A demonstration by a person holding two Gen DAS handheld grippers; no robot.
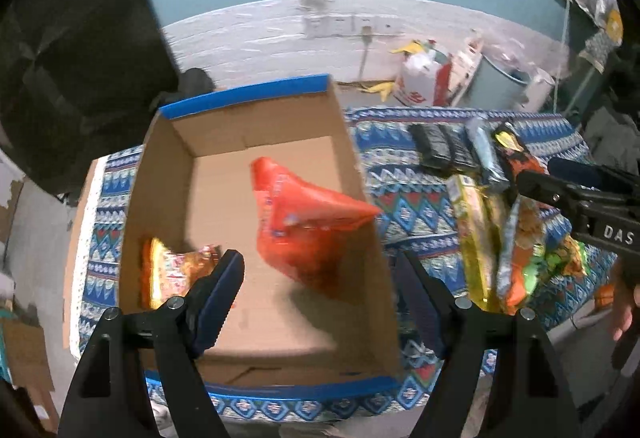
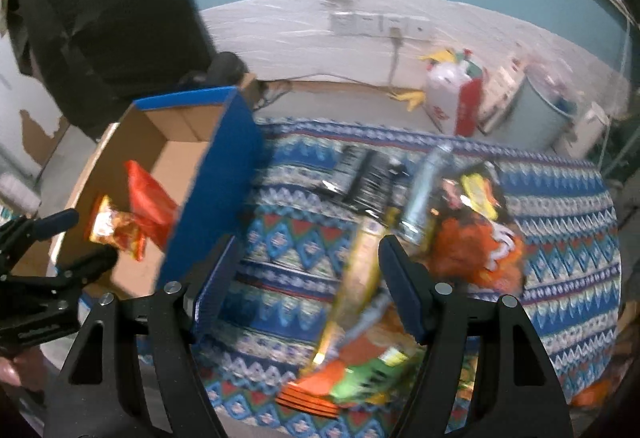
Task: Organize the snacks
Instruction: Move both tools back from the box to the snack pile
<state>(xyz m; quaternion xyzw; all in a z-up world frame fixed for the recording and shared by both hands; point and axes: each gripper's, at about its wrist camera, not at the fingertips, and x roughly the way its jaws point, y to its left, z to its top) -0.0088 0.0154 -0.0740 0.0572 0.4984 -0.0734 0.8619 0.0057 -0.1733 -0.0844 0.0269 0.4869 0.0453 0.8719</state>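
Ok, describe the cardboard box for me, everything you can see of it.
The cardboard box is open-topped, plain brown corrugated board inside, blue on the outside and along its rims. It sits upright on the patterned cloth, left of the loose snack pile. Inside are a red-orange bag, blurred and tilted near the middle, and a smaller orange-yellow packet at the near left corner. Neither gripper touches the box.
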